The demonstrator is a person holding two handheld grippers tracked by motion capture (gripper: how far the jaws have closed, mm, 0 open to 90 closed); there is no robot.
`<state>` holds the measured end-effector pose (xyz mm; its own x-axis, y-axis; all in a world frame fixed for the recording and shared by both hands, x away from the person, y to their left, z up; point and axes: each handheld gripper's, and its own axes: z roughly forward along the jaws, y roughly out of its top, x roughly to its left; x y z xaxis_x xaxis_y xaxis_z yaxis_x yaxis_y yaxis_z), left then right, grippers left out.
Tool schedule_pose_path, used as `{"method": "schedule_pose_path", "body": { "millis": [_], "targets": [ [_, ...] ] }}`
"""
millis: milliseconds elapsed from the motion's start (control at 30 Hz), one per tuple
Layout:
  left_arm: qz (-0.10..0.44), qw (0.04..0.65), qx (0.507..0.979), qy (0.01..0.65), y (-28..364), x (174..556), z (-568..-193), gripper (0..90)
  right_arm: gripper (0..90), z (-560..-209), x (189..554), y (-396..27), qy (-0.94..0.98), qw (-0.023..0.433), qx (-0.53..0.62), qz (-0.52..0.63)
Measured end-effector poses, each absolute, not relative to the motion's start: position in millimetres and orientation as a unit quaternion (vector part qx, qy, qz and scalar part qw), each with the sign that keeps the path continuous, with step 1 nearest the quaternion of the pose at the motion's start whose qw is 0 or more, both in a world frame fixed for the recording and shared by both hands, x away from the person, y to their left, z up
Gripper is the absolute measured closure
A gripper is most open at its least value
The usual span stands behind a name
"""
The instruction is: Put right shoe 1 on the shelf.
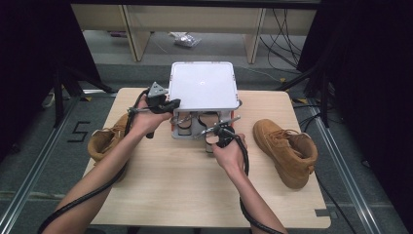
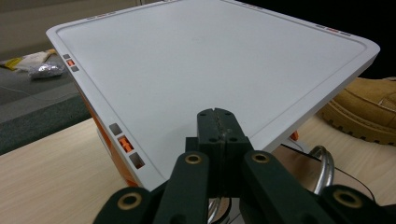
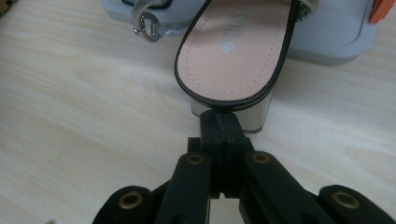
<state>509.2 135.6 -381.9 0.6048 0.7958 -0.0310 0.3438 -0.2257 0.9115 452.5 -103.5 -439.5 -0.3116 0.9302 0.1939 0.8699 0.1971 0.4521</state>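
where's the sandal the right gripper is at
In the high view the sandal sticks out of the box's open front at table centre, its heel at the right gripper.

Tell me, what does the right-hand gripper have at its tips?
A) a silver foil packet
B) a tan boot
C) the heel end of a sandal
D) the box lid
C: the right gripper meets the heel end of the sandal, its jaws closed together.

Closed right gripper (image 3: 223, 122) touches sandal (image 3: 233, 56) heel.
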Motion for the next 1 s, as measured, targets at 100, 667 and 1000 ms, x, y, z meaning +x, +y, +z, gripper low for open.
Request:
{"method": "schedule_pose_path", "body": {
  "millis": [100, 667, 1000],
  "targets": [
    [0.230, 0.491, 0.749, 0.379, 136, 509, -382, 89.6, 90.0, -438, 457, -100, 0.766, 0.067, 0.587, 0.255],
    [0.230, 0.493, 0.749, 0.379, 136, 509, -382, 89.6, 90.0, -437, 466, -103, 0.753, 0.069, 0.598, 0.264],
    [0.232, 0.490, 0.751, 0.376, 136, 509, -382, 89.6, 90.0, -444, 471, -107, 0.752, 0.083, 0.603, 0.254]
  ]
}}
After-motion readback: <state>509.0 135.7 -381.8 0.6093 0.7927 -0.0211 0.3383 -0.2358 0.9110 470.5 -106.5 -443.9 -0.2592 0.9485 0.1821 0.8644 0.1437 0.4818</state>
